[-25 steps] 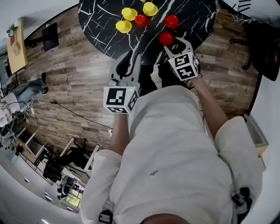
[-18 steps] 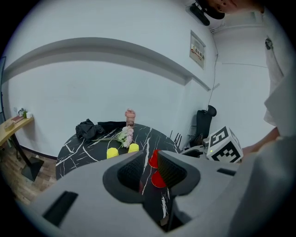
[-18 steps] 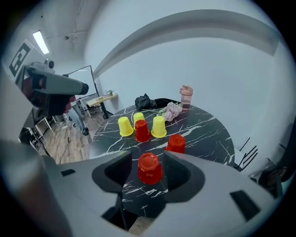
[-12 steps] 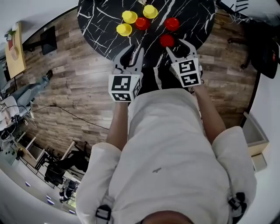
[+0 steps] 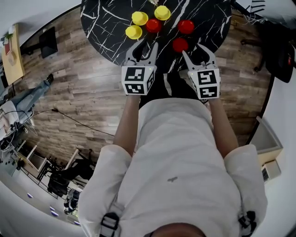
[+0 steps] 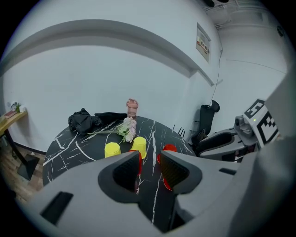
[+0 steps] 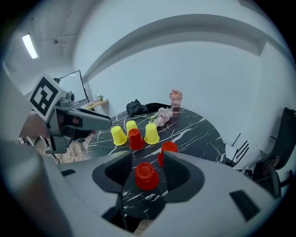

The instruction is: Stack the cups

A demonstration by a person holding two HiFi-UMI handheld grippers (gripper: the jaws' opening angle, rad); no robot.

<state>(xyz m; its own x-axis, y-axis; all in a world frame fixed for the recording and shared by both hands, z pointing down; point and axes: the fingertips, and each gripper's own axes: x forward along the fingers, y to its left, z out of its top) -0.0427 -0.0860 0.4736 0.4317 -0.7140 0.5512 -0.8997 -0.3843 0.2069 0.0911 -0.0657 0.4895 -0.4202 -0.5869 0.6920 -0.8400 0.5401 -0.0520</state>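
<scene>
Six upturned cups stand on the round black marble table (image 5: 106,18). Three yellow cups (image 5: 140,18) (image 5: 162,12) (image 5: 133,32) group at the far side around one red cup (image 5: 153,25). A second red cup (image 5: 186,27) stands to the right and a third red cup (image 5: 180,45) nearest me. My left gripper (image 5: 143,46) hovers over the table's near edge; its jaws have just been opening, with nothing between them. My right gripper (image 5: 198,52) is open just right of the nearest red cup (image 7: 146,176), which shows beyond its jaws, untouched.
Pink flowers (image 6: 127,128), a black cloth (image 6: 83,121) and a pink bottle (image 6: 132,108) lie at the table's far side. A black chair (image 6: 206,118) stands by the wall at the right. Wooden floor surrounds the table.
My left gripper has come forward to the table's near edge and its jaws stand wider. The right gripper has shifted slightly and stays open by the nearest red cup.
</scene>
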